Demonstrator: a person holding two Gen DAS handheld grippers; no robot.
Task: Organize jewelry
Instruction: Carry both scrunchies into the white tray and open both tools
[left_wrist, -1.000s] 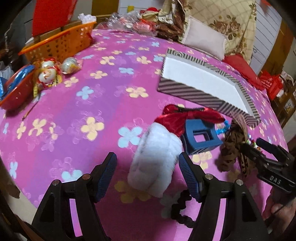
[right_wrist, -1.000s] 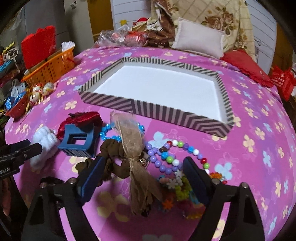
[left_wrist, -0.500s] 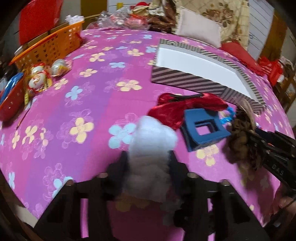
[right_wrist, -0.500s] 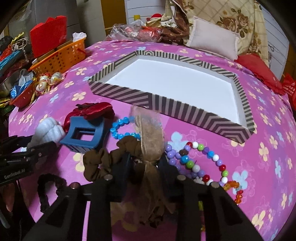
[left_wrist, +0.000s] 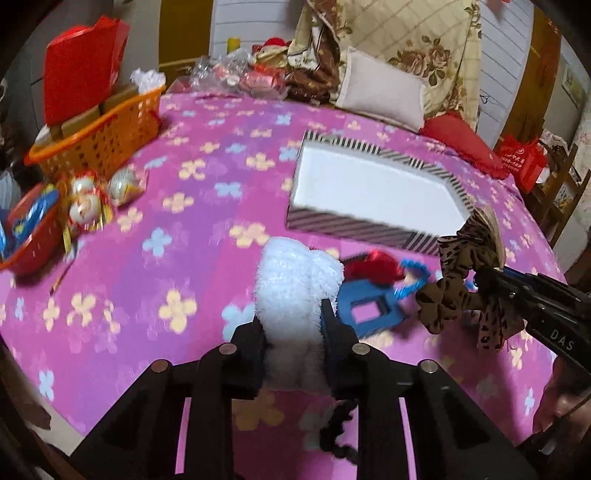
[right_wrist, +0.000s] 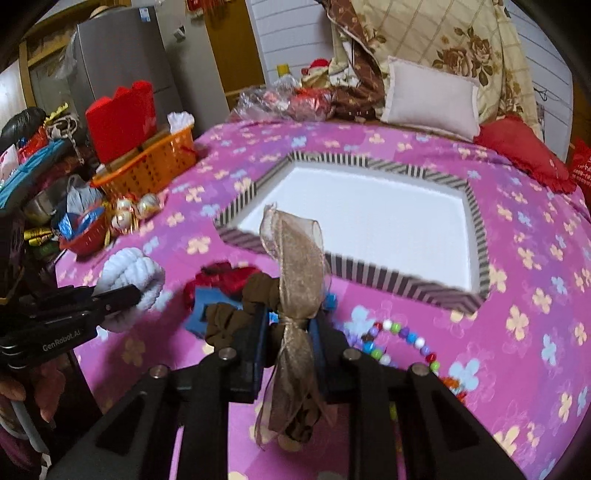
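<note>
My left gripper (left_wrist: 291, 321) is shut on a fluffy white scrunchie (left_wrist: 295, 280) and holds it above the pink flowered cloth; it also shows in the right wrist view (right_wrist: 129, 273). My right gripper (right_wrist: 286, 328) is shut on a brown scrunchie with a gauzy ribbon bow (right_wrist: 295, 266), lifted off the cloth; it shows in the left wrist view (left_wrist: 461, 280). The striped box with a white inside (right_wrist: 476, 221) lies open beyond both grippers. A blue hair claw (left_wrist: 369, 310), a red scrunchie (left_wrist: 373, 266) and a bead bracelet (right_wrist: 402, 339) lie on the cloth.
An orange basket (left_wrist: 99, 136) with a red box stands at the back left. A red bowl (left_wrist: 29, 229) and small figurines (left_wrist: 88, 203) sit at the left edge. Pillows (right_wrist: 428, 96) and wrapped items line the back. A black scrunchie (left_wrist: 340, 432) lies under my left gripper.
Both grippers have closed, the left on the white scrunchie and the right on the brown ribbon scrunchie, and both have lifted their items off the cloth.
</note>
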